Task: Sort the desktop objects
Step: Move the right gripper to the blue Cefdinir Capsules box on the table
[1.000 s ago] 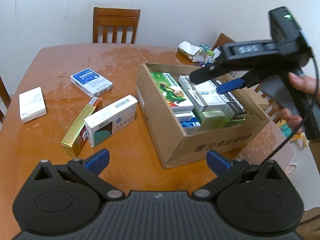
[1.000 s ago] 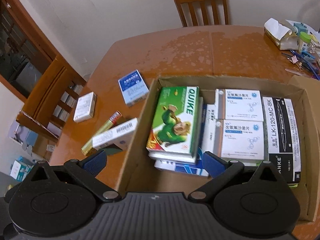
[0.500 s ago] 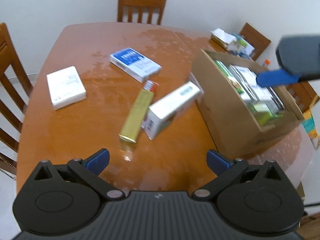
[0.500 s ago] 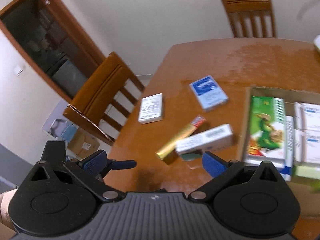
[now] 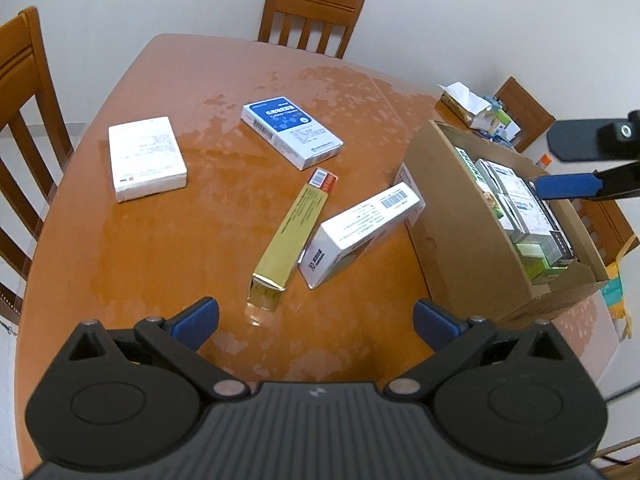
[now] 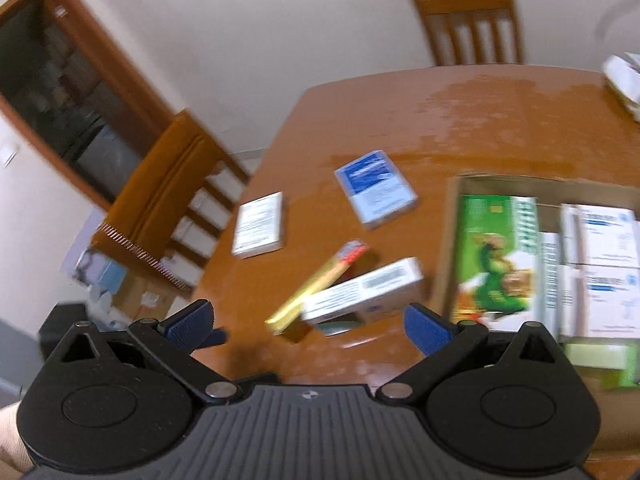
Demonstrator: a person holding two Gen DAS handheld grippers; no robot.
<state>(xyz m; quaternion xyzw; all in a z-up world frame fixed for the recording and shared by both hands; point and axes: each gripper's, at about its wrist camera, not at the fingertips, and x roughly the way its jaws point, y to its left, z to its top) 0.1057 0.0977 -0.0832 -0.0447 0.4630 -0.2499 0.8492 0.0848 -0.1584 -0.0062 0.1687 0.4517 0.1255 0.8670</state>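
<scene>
Glossy wooden surface (image 5: 160, 240) carries loose medicine boxes beside a packed cardboard box (image 5: 452, 216). Only the right wrist view shows a dark cabinet (image 6: 52, 92). Left tool (image 5: 316, 316) and right tool (image 6: 308, 322) both gape, empty.

Right gripper (image 6: 306, 322) has apparently swung from the carton (image 5: 464, 240) toward loose boxes.

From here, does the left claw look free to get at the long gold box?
Probably yes. The left claw is open and empty, with the gold box lying straight ahead on bare table. The white box lies against its right side, which may crowd one finger.
</scene>
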